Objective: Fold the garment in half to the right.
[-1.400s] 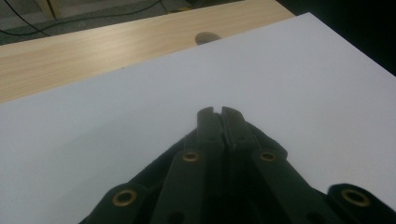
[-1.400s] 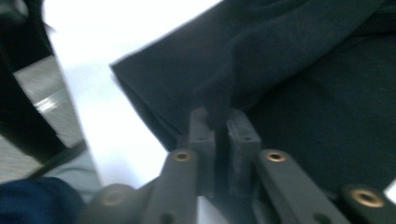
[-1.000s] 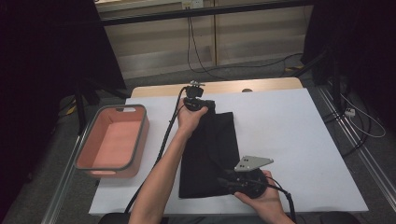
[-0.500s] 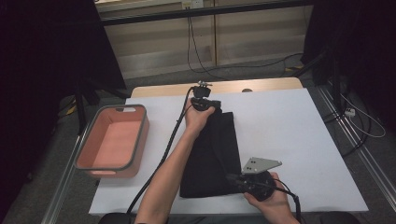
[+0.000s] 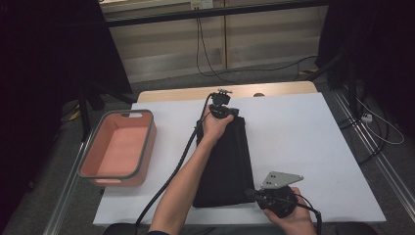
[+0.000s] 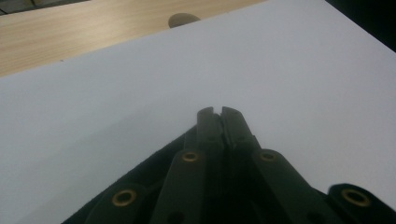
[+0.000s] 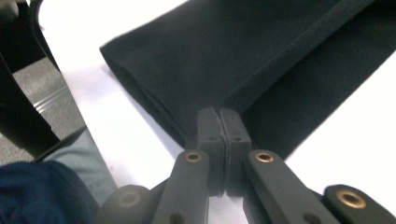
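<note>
Two corners of the folded black cloth [image 5: 222, 161] are pinched at once as it lies lengthwise mid-worktop [image 5: 313, 142]. The left hand-held gripper [image 5: 221, 113] is clenched on its far end, the right hand-held gripper [image 5: 258, 193], jaws just closed, bites the near right corner, likely to keep the layers taut and aligned for another fold. A pink bin [image 5: 117, 147] waits at the left edge.

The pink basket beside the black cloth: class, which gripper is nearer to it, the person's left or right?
Left. The left gripper sits at the far end of the black cloth, just right of the pink basket; the right gripper is at the cloth's near right corner, farther away.
</note>
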{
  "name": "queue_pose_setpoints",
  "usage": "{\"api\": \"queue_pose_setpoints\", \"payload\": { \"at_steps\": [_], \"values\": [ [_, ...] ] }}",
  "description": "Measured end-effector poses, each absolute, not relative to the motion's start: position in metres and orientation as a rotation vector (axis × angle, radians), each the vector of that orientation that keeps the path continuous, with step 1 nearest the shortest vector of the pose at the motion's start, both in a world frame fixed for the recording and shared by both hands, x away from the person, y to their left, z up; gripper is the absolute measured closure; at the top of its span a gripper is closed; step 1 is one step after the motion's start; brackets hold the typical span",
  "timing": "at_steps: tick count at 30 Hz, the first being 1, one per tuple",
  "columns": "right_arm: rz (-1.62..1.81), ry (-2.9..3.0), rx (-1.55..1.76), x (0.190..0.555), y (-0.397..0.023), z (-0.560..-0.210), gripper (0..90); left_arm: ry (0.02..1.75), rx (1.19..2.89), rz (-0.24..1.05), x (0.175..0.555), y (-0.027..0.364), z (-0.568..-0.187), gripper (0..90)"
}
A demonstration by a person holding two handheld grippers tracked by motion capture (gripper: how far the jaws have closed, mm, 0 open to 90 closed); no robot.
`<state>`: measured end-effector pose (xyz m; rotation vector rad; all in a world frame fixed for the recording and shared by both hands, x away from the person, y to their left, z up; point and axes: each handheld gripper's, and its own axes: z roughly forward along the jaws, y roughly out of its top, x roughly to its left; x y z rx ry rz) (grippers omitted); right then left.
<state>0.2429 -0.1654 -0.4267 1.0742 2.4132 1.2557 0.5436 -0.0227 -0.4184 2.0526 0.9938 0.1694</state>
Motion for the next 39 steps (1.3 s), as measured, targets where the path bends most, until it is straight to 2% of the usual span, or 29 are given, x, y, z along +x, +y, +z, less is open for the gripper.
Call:
{"api": "queue_pose_setpoints", "payload": {
  "at_steps": [4, 5, 8, 17, 24, 26, 30, 37, 39],
  "values": [
    [1.269, 2.413, 1.086, 0.243, -0.169, -0.426, 89.7, 0.981, 2.051, 0.174, 0.541, -0.028, -0.418, 84.3],
    [1.262, 2.420, 1.086, 0.243, -0.169, -0.426, 89.6, 0.972, 2.043, 0.174, 0.541, -0.027, -0.418, 80.8],
    [1.240, 2.438, 1.095, 0.245, -0.169, -0.430, 89.5, 0.969, 2.038, 0.195, 0.541, -0.021, -0.414, 58.7],
    [1.163, 2.484, 1.124, 0.248, -0.172, -0.437, 89.1, 0.968, 2.020, 0.240, 0.531, 0.016, -0.407, 39.2],
    [1.119, 2.515, 1.140, 0.251, -0.171, -0.439, 87.8, 0.972, 2.019, 0.301, 0.522, 0.055, -0.406, 28.3],
    [1.091, 2.522, 1.134, 0.251, -0.169, -0.440, 83.3, 0.966, 1.999, 0.344, 0.516, 0.064, -0.405, 26.6],
    [1.022, 2.531, 1.122, 0.253, -0.169, -0.441, 80.7, 0.920, 1.990, 0.391, 0.503, 0.077, -0.398, 24.5],
    [1.078, 2.477, 1.149, 0.262, -0.175, -0.437, 63.6, 0.852, 1.976, 0.418, 0.479, 0.088, -0.387, 19.8],
    [1.096, 2.448, 1.150, 0.264, -0.175, -0.434, 61.1, 0.845, 1.994, 0.433, 0.474, 0.092, -0.387, 19.2]
  ]
}}
